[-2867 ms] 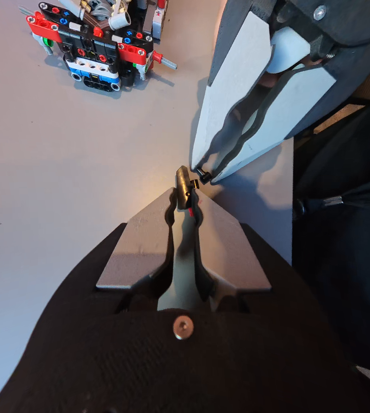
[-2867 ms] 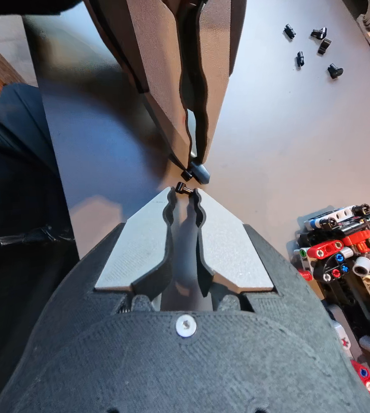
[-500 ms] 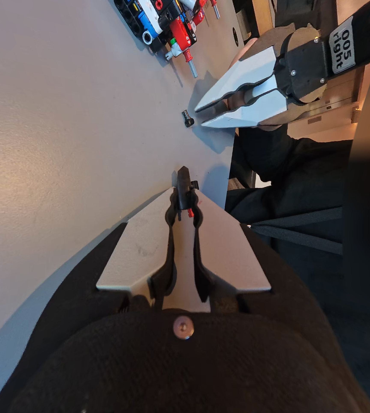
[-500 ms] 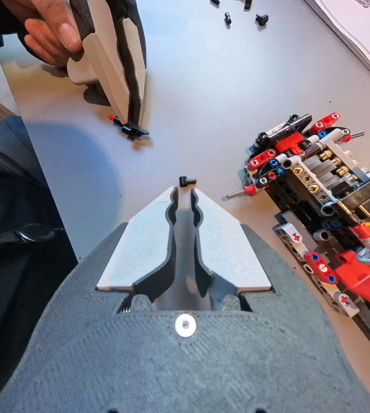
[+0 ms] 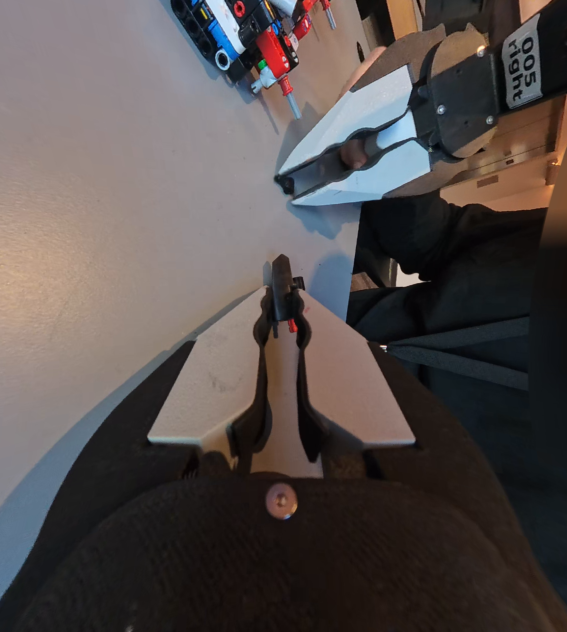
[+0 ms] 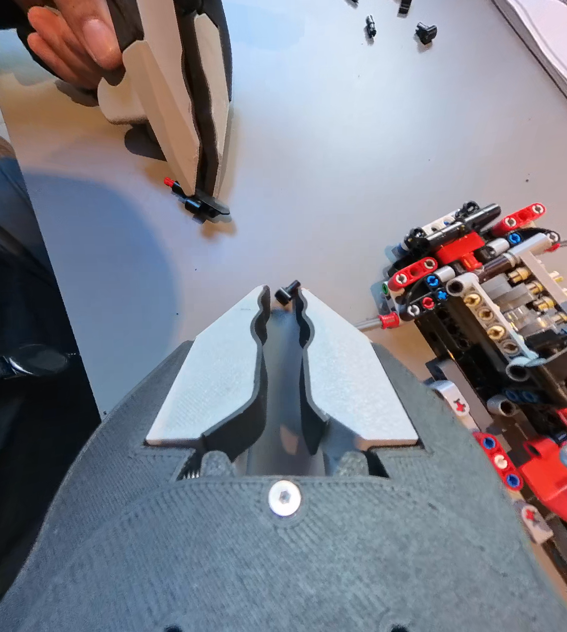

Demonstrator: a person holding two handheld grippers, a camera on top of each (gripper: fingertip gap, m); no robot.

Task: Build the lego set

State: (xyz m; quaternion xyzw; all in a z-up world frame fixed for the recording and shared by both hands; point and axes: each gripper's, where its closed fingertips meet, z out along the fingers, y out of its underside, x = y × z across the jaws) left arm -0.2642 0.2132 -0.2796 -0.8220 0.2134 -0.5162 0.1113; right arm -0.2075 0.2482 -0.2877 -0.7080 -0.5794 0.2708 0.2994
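Risk: small black connector pin (image 6: 287, 293) sits loosely between my right gripper (image 6: 284, 292) tips, jaws apart, could roll or squirt sideways on closing; left gripper (image 5: 284, 290) clamps black finned piece (image 5: 281, 285).

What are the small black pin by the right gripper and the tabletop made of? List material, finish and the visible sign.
Black pin: apparently moulded plastic, semi-gloss; crisp moulded collar, slight sheen. It sits between the right gripper's open fingertips.
Tabletop: probably laminate or painted board, matte grey; smooth, with soft diffuse reflections and no grain.
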